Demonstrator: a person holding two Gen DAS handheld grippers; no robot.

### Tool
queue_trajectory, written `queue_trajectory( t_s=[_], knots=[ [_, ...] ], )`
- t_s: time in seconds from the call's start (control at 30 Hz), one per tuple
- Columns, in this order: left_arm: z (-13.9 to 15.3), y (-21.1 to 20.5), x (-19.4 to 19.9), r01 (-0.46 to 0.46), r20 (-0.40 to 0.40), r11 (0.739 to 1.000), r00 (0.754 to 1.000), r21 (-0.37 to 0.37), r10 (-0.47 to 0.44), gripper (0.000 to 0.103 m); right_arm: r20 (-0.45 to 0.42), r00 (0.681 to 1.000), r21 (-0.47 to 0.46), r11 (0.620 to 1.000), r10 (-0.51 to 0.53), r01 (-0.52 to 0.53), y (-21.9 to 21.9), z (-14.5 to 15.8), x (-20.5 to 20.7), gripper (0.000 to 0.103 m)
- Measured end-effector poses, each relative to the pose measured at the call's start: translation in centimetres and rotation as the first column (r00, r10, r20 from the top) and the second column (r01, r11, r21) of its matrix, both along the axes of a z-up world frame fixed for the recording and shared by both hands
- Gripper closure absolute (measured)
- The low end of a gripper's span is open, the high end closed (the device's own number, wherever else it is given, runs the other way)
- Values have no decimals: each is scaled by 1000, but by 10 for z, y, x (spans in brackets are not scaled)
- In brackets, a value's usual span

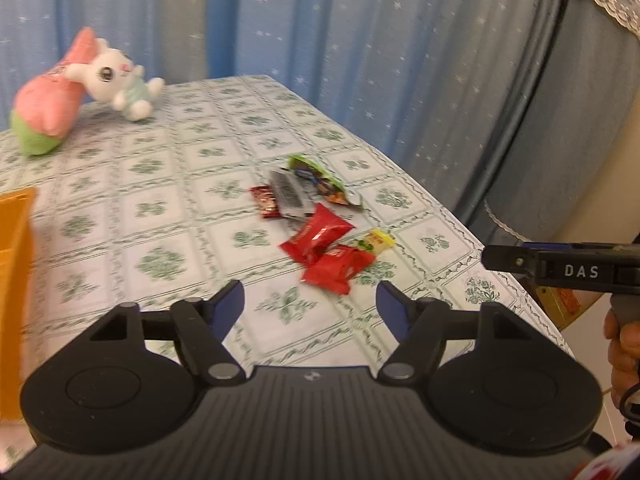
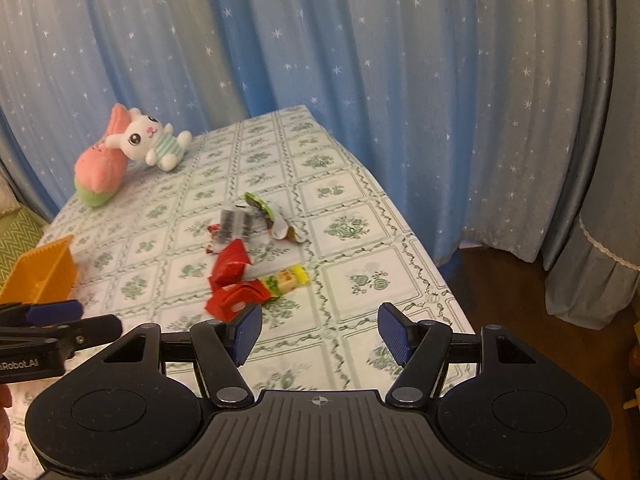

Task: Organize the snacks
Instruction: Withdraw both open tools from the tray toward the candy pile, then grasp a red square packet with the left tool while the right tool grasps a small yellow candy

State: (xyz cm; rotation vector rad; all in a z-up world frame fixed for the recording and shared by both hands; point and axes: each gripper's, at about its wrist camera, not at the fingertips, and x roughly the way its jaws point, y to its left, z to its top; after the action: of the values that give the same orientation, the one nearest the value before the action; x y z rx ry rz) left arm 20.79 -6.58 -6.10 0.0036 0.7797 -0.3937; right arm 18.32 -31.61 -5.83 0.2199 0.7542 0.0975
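- Nearest the cameras — left gripper (image 1: 310,300) and right gripper (image 2: 320,330) both hover over the table (image 1: 168,184), jaws apart, nothing between them.
- Just beyond: two red packets (image 1: 320,250) overlapping, a yellow-ended stick snack (image 2: 286,278) beside them, long axis running from the red packets out toward the table's right edge.
- Farther: silver and green wrappers (image 2: 260,220), loosely heaped.
- Left edge: orange basket (image 2: 44,276), well apart from the heap.
- Step, as judged: approach, no pick yet. Next calls for lowering onto the nearest red packet, pads across its short side.

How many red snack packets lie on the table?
3: one large red packet mid-pile, another nearest the grippers, one small dark-red packet on the pile's left. Others may be hidden underneath.
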Motion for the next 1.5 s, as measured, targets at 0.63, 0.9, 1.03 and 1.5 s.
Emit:
queue_trajectory(
  t_s=[0.63, 0.9, 1.03, 1.5],
  knots=[
    [-67, -53, 80, 190, -10, 981, 982, 48, -190, 64, -67, 997, -10, 999, 31, -32, -12, -49, 58, 38],
    [-74, -67, 86, 267, -42, 957, 964, 116, -264, 77, -87, 996, -13, 1000, 25, -27, -12, -59, 66, 38],
    [-72, -63, 77, 254, -38, 958, 967, 135, -251, 80, -77, 996, -12, 999, 44, -45, -8, -61, 71, 38],
    [-53, 1, 40, 66, -27, 995, 998, 74, -64, 80, -5, 971, -95, 967, 239, -238, 41, -77, 106, 38]
  ],
)
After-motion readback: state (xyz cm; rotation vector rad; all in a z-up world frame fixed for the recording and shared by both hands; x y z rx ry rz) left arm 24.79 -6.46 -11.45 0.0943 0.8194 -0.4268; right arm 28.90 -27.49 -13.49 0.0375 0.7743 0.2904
